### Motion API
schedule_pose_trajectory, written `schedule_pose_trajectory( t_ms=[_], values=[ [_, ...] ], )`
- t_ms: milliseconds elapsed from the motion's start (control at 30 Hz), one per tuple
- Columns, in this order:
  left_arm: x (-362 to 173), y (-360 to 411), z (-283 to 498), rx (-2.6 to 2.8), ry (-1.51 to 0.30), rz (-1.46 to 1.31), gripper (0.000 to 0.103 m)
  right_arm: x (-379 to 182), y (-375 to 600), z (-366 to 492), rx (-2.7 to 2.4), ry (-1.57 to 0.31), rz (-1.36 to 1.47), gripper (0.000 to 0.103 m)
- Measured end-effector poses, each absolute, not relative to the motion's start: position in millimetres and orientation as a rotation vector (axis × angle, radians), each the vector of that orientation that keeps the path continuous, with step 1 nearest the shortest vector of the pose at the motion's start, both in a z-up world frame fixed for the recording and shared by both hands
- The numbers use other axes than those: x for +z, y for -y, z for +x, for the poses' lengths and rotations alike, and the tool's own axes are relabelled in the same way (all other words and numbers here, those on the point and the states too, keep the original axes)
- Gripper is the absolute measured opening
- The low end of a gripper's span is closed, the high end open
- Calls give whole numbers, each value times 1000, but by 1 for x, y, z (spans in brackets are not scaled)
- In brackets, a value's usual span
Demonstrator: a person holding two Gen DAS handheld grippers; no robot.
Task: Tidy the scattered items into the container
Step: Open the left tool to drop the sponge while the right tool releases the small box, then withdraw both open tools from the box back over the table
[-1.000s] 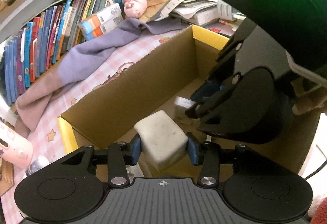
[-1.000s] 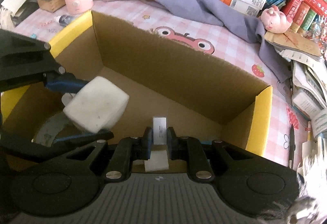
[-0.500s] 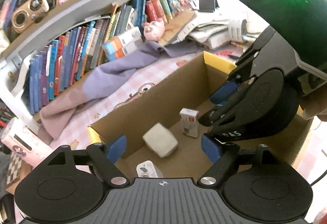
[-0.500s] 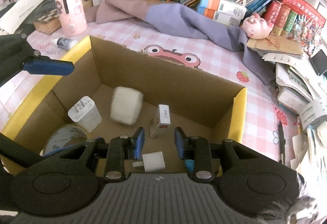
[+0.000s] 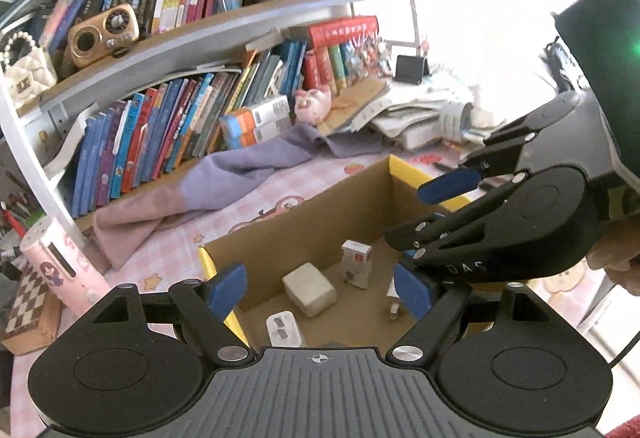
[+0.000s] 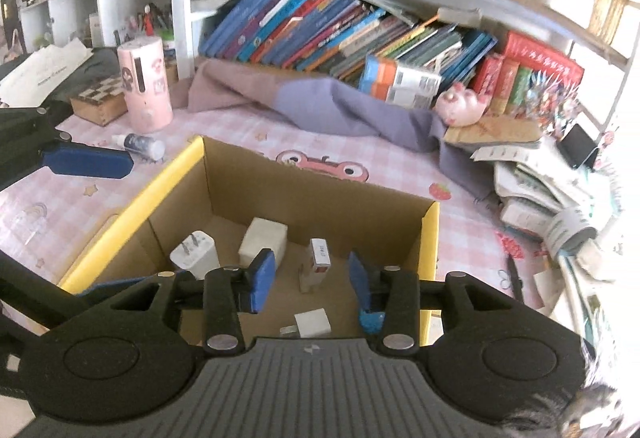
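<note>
Inside the cardboard box (image 6: 248, 174) lie a white foam block (image 6: 264, 240), small carton (image 6: 318, 258) and two chargers; above it, left gripper (image 5: 320, 292) gapes wide, right gripper (image 6: 310, 280) has just been opening, both empty.

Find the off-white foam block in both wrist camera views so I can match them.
Left wrist: off-white block on the box floor, low centre.
Right wrist: same block against the far wall, left of centre.
Shared landmark: small red-and-white carton standing beside it.
</note>
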State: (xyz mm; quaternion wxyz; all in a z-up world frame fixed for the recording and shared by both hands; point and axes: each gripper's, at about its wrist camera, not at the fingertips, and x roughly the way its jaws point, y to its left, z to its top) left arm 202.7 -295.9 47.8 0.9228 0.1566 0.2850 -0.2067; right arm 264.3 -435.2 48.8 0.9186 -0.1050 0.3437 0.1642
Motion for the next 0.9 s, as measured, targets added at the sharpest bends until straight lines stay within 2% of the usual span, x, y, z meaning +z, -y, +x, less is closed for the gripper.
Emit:
schedule_pose_trajectory(
  t_ms=[433, 533, 900],
  values=[
    [57, 257, 148, -484, -556, 266, 84, 63, 418, 188, 211, -642, -153, 45],
    [56, 246, 135, -494, -559, 259, 84, 62, 412, 171, 175, -640, -129, 53],
    [43, 202, 86, -485, -589, 192, 85, 50, 394, 107, 23, -623, -28, 57]
  ],
)
